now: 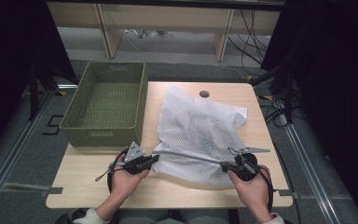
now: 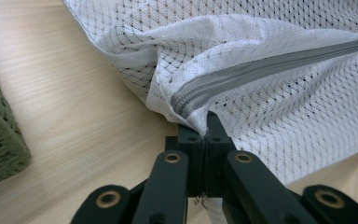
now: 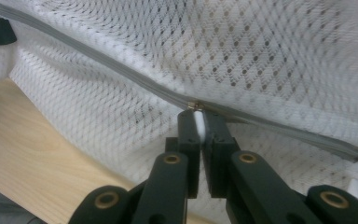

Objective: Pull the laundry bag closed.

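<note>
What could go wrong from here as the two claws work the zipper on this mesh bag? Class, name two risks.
1. The right claw pinches only the small zipper pull; it could slip out mid-pull.
2. The left claw clamps just a corner of the mesh laundry bag by the zipper's end; the thin netting may slip free or tear if pulled hard.

A lab or recording studio is suggested rather than a home. A small wooden table (image 1: 177, 189) is set on grey carpet, with black curtains hung at left and right. Loose cables (image 1: 254, 35) are strewn on the far floor, and metal floor rails (image 1: 9, 158) are laid alongside the table.
</note>
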